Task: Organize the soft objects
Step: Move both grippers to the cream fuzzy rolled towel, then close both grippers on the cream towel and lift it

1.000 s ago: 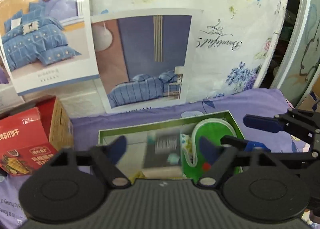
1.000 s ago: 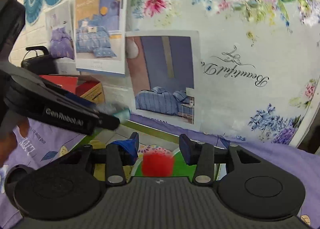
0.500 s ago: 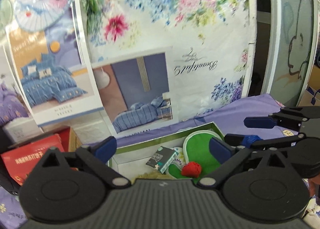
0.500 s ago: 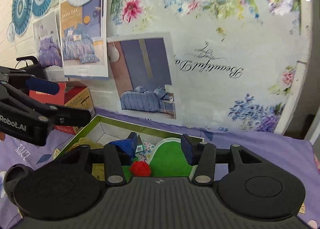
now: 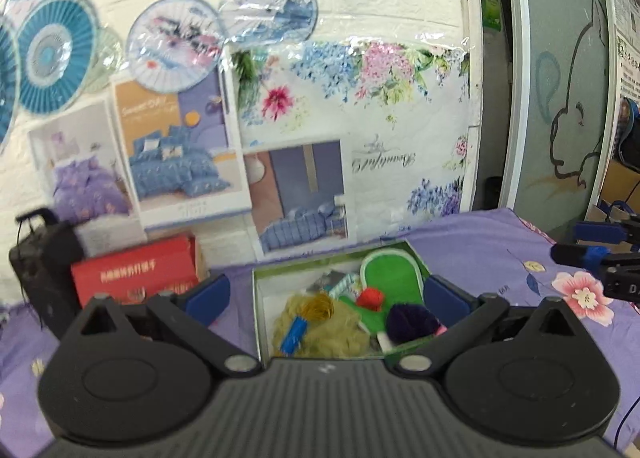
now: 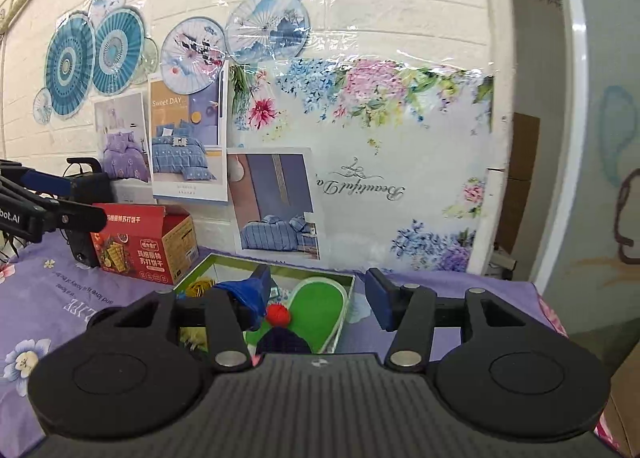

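**Both tools empty above the packed box: check for stragglers**

Your left hand-held gripper (image 5: 326, 292) hangs above the open green-rimmed cardboard box (image 5: 256, 298), its blue pads spread wide and holding nothing. Your right hand-held gripper (image 6: 318, 292) is also wide apart and empty; in the left view it shows at 3 o'clock, well apart from the box.

The soft things lie inside the box: a shaggy tan fibre bundle (image 5: 332, 332) at 7 o'clock, a green slipper-shaped pad with white trim (image 5: 390, 270) at 1 o'clock, a small red pompom (image 5: 370, 297) resting on that pad, and a dark purple fuzzy ball (image 5: 412, 320) at 5 o'clock. A small printed packet (image 5: 338, 283) sits toward the back wall; the blur makes it hard to tell what it is.

Judging by this, you are between placements, or near the end of sorting. No loose soft item shows on the purple floral cloth covering the tabletop (image 6: 60, 298). The red biscuit carton (image 6: 144, 242) at 9 o'clock from the box is not part of the job.

Next, sweep your view across the cloth for anything left, keeping both tools spread for a gentle, low pinch.
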A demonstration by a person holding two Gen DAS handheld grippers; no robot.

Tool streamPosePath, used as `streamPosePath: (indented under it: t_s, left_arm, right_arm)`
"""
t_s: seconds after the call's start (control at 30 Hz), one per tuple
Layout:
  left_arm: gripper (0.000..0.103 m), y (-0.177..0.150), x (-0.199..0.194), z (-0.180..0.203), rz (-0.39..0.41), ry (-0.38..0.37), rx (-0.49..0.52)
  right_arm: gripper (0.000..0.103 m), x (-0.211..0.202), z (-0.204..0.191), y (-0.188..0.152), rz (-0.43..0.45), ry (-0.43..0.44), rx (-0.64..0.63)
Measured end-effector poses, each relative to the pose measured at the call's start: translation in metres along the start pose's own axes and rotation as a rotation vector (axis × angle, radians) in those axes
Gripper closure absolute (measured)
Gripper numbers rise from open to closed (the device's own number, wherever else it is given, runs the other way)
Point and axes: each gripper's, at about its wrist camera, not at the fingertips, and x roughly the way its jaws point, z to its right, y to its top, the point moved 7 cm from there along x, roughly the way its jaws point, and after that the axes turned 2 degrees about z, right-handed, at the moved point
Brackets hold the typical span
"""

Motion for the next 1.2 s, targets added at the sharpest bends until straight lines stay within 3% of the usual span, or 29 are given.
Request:
streamPosePath:
  t_s: [0.17,0.33,0.47,0.57,0.73,0.97,1.2]
  left_arm:
    - [0.0,-0.075,0.0,0.022,-0.114,-0.057,-0.015]
    - [0.0,-0.157,0.024,0.051,-0.299,-0.12,-0.069]
    - [0.001,-0.199,0.043,0.073,-0.44,-0.183,-0.129]
    - [0.001,-0.191,0.052,0.09,-0.452,-0.214,-0.123]
    - [0.001,-0.138,0.064,0.132,-0.429,-0.276,-0.093]
    - [0.001,-0.104,0.108,0.227,-0.619,-0.308,-0.082]
    - [0.001,-0.13,0.177,0.274,-0.834,-0.244,-0.089]
  right_arm:
    - [0.064,-0.029,-0.001,-0.067,-0.059,-0.048,0.036]
    - [0.063,-0.052,0.013,-0.148,-0.175,-0.149,0.134]
    - [0.063,-0.062,0.023,-0.186,-0.234,-0.208,0.217]
    - [0.063,-0.06,0.029,-0.192,-0.235,-0.237,0.227]
    - [0.062,-0.054,0.039,-0.188,-0.203,-0.246,0.198]
    - [0.062,-0.03,0.047,-0.199,-0.252,-0.222,0.214]
    - [0.062,-0.016,0.05,-0.206,-0.283,-0.207,0.287]
